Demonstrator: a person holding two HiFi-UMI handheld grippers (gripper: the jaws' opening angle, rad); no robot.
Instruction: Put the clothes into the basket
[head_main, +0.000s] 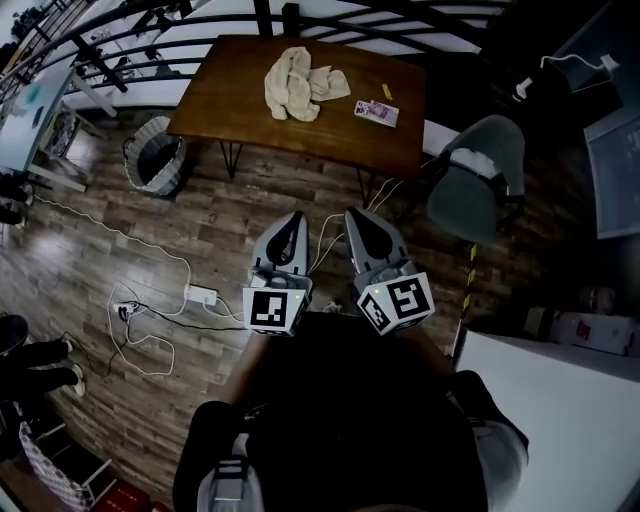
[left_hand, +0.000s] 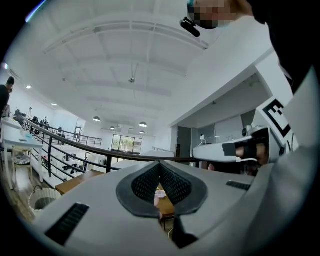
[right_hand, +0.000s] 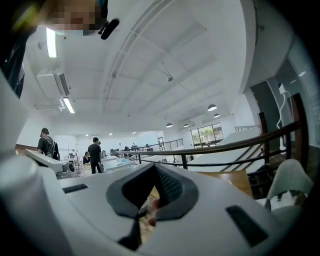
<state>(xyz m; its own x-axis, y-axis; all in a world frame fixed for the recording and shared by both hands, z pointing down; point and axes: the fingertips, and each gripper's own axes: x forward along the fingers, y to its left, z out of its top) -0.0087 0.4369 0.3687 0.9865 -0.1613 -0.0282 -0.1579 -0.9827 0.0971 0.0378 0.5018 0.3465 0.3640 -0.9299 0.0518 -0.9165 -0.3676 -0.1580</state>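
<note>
A heap of cream clothes (head_main: 291, 84) lies on the brown wooden table (head_main: 230, 100) at the top of the head view, far ahead of both grippers. The woven basket (head_main: 155, 156) stands on the floor beside the table's left end. My left gripper (head_main: 296, 217) and right gripper (head_main: 353, 214) are held side by side, level, over the floor in front of the table. Each has its jaws shut to a point, with nothing between them. The left gripper (left_hand: 160, 163) and the right gripper (right_hand: 154, 165) show meeting pads in their own views, with the table beyond them.
A grey chair (head_main: 478, 176) stands at the table's right end. White cables and a power strip (head_main: 202, 296) lie on the wooden floor to the left. A small printed packet (head_main: 376, 113) rests on the table. Black railings run behind it. A white counter (head_main: 560, 400) sits at lower right.
</note>
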